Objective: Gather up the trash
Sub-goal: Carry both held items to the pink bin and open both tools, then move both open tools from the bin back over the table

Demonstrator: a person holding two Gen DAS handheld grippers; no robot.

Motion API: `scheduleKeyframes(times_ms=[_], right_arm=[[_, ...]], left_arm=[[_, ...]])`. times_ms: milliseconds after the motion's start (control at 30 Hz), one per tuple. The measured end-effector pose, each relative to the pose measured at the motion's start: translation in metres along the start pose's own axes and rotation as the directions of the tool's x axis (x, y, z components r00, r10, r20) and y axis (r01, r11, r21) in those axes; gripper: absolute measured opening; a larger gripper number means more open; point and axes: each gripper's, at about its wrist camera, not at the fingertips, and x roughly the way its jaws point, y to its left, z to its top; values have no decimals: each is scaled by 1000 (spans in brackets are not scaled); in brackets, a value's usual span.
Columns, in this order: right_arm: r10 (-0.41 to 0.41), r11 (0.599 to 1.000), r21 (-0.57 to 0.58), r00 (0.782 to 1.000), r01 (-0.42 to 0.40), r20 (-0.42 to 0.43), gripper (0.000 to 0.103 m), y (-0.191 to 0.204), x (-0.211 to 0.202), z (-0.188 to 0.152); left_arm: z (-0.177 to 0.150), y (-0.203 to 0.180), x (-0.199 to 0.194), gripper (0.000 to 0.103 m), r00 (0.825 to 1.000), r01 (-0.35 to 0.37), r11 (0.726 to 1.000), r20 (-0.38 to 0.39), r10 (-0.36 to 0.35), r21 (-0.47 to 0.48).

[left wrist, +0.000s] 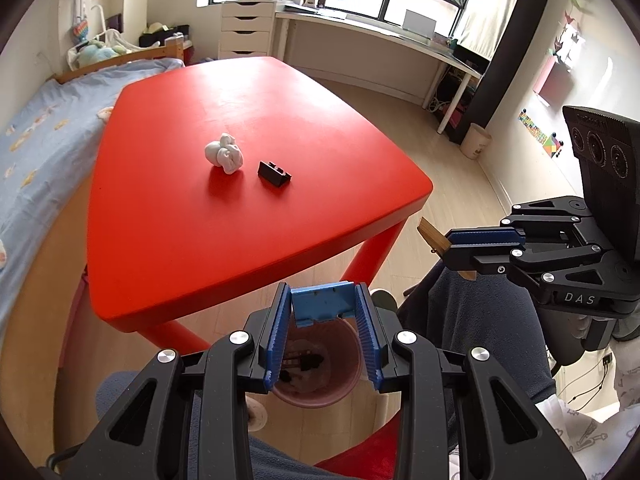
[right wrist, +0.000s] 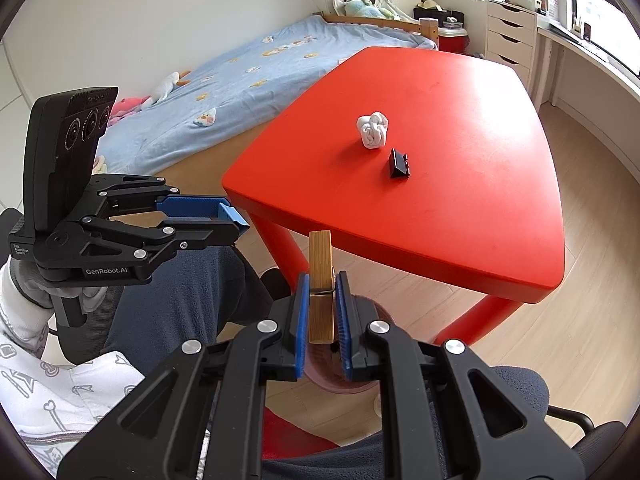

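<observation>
My left gripper (left wrist: 323, 292) is shut on a small blue plastic piece (left wrist: 323, 307), held over a pink bin (left wrist: 344, 384) on the floor that has dark scraps inside. My right gripper (right wrist: 322, 278) is shut on a wooden clothespin (right wrist: 321, 256) standing upright between its pads, also above the bin (right wrist: 324, 372). Each gripper shows in the other's view: the right gripper (left wrist: 446, 245) with the clothespin (left wrist: 430, 232), the left gripper (right wrist: 234, 220) with the blue piece (right wrist: 232, 214). On the red table (left wrist: 200, 260) lie a crumpled white tissue (left wrist: 224, 153) and a small black clip (left wrist: 274, 172).
The person's knees in dark trousers (left wrist: 472, 312) flank the bin, beside the table's red legs (left wrist: 372, 252). A bed with a blue cover (right wrist: 248, 68) runs along the table's far side. A beige bin (left wrist: 476, 140) stands by the desk (left wrist: 384, 36) under the window.
</observation>
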Motion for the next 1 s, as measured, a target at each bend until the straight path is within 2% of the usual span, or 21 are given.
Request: scheduleKeyframes(times_ms=[800, 833, 867, 900, 933, 1000], right_arm=[[39, 999, 15, 999, -39, -8, 14, -4, 3, -2], [32, 999, 12, 999, -32, -10, 18, -4, 3, -2], [25, 1000, 10, 1000, -25, -13, 35, -4, 4, -2], [20, 1000, 12, 1000, -20, -13, 47, -5, 3, -2], [13, 1000, 14, 1000, -13, -8, 65, -6, 3, -2], [-3, 1000, 26, 1000, 3, 4, 79, -8, 1, -3]], left_arm=[[-3, 5, 7, 34, 999, 34, 999, -14, -34, -19], [-3, 5, 7, 38, 999, 35, 999, -17, -35, -19], [-3, 6, 8, 47, 999, 31, 999, -17, -31, -22], [-3, 8, 7, 70, 1000, 24, 999, -10, -25, -30], [-3, 10, 6, 85, 1000, 21, 999, 5, -21, -39], [-2, 12, 3, 90, 1000, 7, 999, 21, -6, -46]])
